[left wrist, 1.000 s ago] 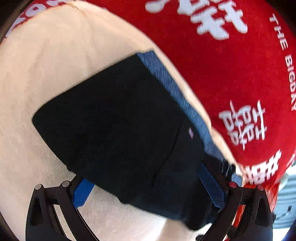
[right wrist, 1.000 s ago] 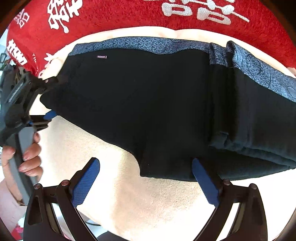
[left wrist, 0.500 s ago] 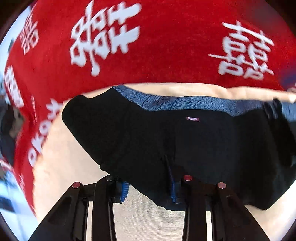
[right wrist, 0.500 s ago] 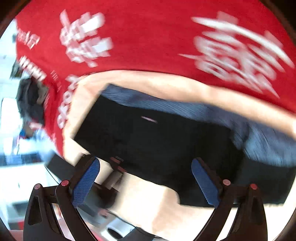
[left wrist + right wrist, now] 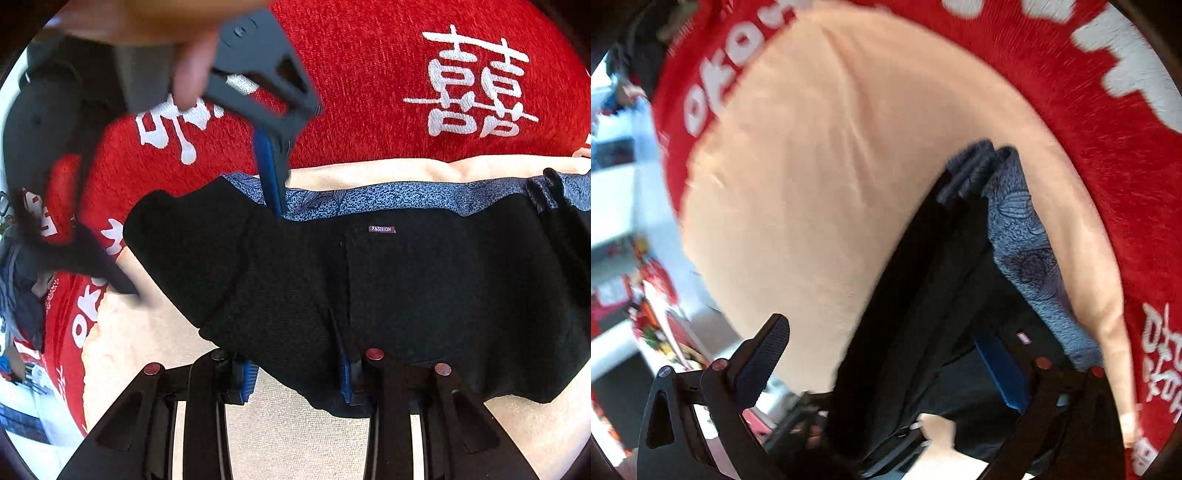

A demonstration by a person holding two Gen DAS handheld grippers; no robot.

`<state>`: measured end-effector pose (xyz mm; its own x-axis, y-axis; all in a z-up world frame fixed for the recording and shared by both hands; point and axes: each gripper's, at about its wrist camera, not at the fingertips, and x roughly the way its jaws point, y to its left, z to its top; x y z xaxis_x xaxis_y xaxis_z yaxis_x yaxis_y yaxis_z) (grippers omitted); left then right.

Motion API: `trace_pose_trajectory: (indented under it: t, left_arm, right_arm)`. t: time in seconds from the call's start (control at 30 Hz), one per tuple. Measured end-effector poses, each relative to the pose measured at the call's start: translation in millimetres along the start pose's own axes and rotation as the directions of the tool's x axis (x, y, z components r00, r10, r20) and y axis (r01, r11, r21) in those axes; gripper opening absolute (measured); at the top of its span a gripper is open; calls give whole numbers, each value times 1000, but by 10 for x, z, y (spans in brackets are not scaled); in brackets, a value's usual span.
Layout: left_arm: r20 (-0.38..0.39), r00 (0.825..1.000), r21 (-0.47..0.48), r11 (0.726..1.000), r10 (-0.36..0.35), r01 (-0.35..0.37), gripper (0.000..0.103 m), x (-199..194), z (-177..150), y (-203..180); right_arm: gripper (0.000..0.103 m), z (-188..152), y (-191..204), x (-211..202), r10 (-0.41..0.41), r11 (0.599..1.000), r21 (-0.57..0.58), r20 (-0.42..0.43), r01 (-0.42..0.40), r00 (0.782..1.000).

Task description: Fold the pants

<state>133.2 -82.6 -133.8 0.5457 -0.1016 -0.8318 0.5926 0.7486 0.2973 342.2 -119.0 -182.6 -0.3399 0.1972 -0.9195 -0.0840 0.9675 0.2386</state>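
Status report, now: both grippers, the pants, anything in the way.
Left gripper clamped on pants near edge. Right gripper closing, pants between fingers. Nothing blocking on cream cloth.

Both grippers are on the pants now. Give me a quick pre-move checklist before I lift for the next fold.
1. Left gripper pinching the near hem of the black pants: ok.
2. Right gripper grip: not ok; jaws closing, cloth between them, left pad clear of it.
3. Right gripper's blue pad at the patterned waistband: ok.
4. Pants lying on the cream cloth: ok.
5. FASHION label facing up: ok.
6. Far leg ends flat: cannot tell.
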Motion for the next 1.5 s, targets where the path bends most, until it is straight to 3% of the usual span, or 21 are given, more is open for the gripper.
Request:
trace_pose_trajectory:
  t: [0.03, 0.1, 0.2, 0.3, 0.47, 0.57, 0.63, 0.77, 0.83, 0.9, 1.07, 1.2, 1.23, 1.27, 1.3, 1.4, 1.5]
  left_arm:
    - [-9, 1000, -1, 1000, -7, 7, 36, 9, 1, 12]
    - [5, 1000, 11, 1000, -18, 18, 36, -63, 12, -13]
    - [59, 998, 61, 998, -25, 21, 36, -272, 107, -118]
    - [115, 991, 88, 994, -68, 59, 36, -569, 251, -247]
    - [197, 967, 176, 976, -161, 127, 36, -1096, 510, -637]
    - [211, 946, 232, 953, -245, 196, 36, -1388, 684, -987]
    - [206, 933, 280, 931, -295, 232, 36, -1554, 762, -1286]
    - [180, 915, 383, 883, -360, 272, 36, -1731, 772, -1945]
    - [160, 913, 421, 862, -376, 281, 36, -1756, 759, -2260]
    - [125, 912, 455, 840, -390, 297, 36, -1724, 727, -2597]
    - [55, 920, 518, 799, -389, 307, 36, -1502, 593, -3175]
    - [-17, 930, 540, 780, -367, 317, 36, -1297, 458, -3427]
    - [-25, 934, 549, 776, -358, 312, 44, -1281, 425, -3445]
    - [-37, 933, 551, 772, -358, 318, 59, -1281, 403, -3430]
    - [-50, 928, 543, 770, -368, 335, 65, -1289, 394, -3374]
    - [-62, 917, 518, 773, -394, 367, 69, -1409, 360, -3103]
    - [-50, 923, 470, 806, -381, 358, 69, -1475, 441, -2781]
  right_arm:
    - [18, -20, -41, 36, -23, 1000, -1, -9, 23, 1000]
    - [16, -116, -165, -22, -7, 999, 32, 30, 6, 1000]
    - [16, -414, -386, -275, 81, 995, 54, 147, -89, 986]
    - [16, -814, -682, -549, 177, 976, 74, 268, -203, 947]
    - [16, -1663, -1331, -981, 314, 894, 131, 497, -428, 809]
    - [16, -2297, -1751, -1107, 334, 837, 154, 615, -525, 714]
    - [16, -2688, -2016, -1136, 328, 806, 167, 672, -568, 664]
    - [17, -3463, -2560, -1011, 298, 737, 205, 757, -644, 581]
    - [16, -3726, -2749, -841, 281, 704, 231, 778, -672, 562]
    - [17, -3942, -2944, -642, 259, 686, 257, 788, -680, 559]
    - [17, -4344, -3491, -181, 224, 637, 338, 779, -693, 586]
    - [17, -4343, -3661, 206, 198, 651, 398, 734, -647, 650]
    - [17, -4333, -3673, 299, 198, 646, 408, 727, -645, 658]
    - [18, -4325, -3674, 361, 201, 639, 411, 727, -650, 657]
    - [19, -4331, -3662, 401, 204, 626, 412, 733, -662, 649]
    - [21, -4351, -3618, 423, 206, 609, 422, 733, -671, 648]
    - [20, -4365, -3515, 323, 136, 670, 466, 687, -577, 714]
